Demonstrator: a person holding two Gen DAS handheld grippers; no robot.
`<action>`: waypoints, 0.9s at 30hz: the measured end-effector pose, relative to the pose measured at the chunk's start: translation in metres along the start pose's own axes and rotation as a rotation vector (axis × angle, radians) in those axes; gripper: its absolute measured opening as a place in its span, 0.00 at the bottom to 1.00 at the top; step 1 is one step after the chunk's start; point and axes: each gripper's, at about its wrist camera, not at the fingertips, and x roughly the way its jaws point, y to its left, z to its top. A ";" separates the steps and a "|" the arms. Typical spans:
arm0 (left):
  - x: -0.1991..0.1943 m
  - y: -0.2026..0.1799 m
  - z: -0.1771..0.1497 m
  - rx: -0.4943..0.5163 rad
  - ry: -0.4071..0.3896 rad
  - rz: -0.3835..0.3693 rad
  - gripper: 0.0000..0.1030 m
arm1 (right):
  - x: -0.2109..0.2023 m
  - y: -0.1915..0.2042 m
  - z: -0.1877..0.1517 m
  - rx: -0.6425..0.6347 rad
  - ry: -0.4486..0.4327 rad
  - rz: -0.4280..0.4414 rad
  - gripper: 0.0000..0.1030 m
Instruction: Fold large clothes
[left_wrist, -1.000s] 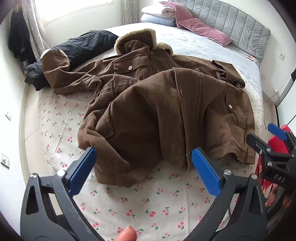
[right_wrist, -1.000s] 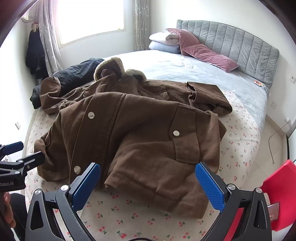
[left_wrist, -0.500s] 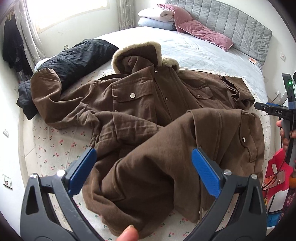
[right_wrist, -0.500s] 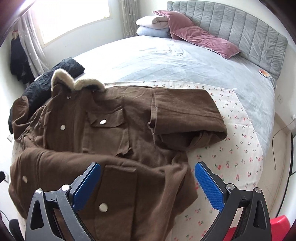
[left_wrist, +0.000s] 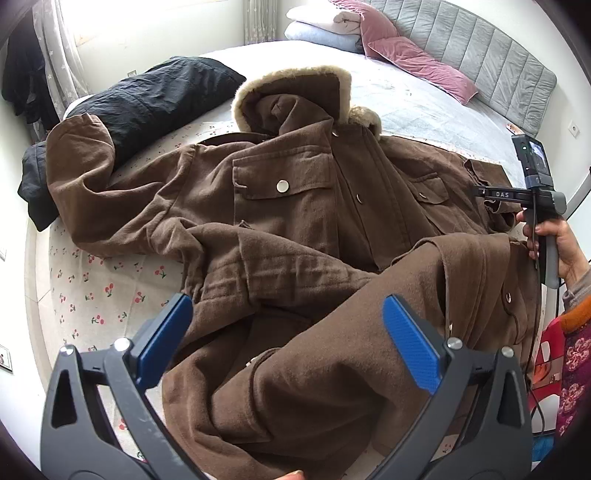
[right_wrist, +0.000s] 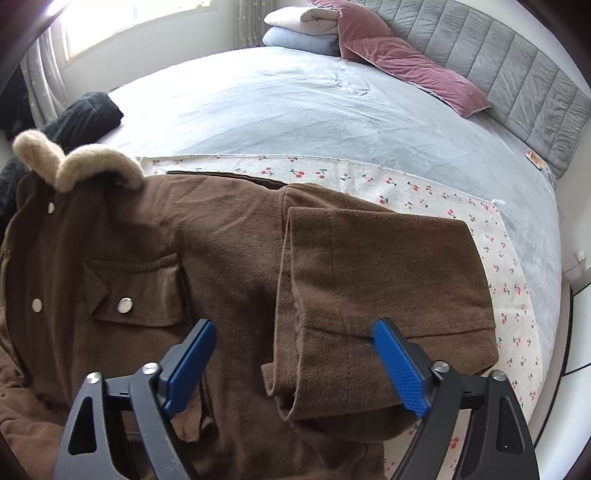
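Observation:
A big brown coat (left_wrist: 295, 206) with a fur-trimmed hood (left_wrist: 295, 74) lies face up and rumpled on the bed. Its lower part is bunched up under my left gripper (left_wrist: 288, 339), which hangs open just above the cloth. In the right wrist view the coat's sleeve (right_wrist: 384, 273) lies folded across the body of the coat (right_wrist: 207, 229). My right gripper (right_wrist: 295, 363) sits low over the sleeve's cuff end. Its jaws are closing with the cuff between them, and the pads (right_wrist: 399, 365) do not visibly pinch it. A hand (left_wrist: 561, 251) holds the right gripper's handle at the right edge.
A cherry-print sheet (right_wrist: 406, 184) covers the grey bed (right_wrist: 295, 110) under the coat. A black garment (left_wrist: 147, 99) lies at the far left beside the coat's other sleeve. Pillows (right_wrist: 406, 59) and a padded headboard (right_wrist: 517, 74) are at the back. The floor (right_wrist: 580, 325) is beyond the bed's right edge.
Both grippers have moved in over the coat. The right one swung across to the folded sleeve, dropped lower, and its jaws have narrowed. The left one came closer over the bunched hem.

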 end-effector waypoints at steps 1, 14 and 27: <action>-0.001 0.000 0.000 0.002 -0.003 0.001 1.00 | 0.004 -0.001 0.001 -0.004 0.009 -0.030 0.55; -0.016 0.018 0.014 0.009 -0.032 0.033 1.00 | -0.072 -0.100 0.014 0.040 -0.091 -0.316 0.09; 0.003 0.060 0.067 0.070 -0.019 0.167 1.00 | -0.076 -0.264 -0.016 0.248 0.043 -0.799 0.05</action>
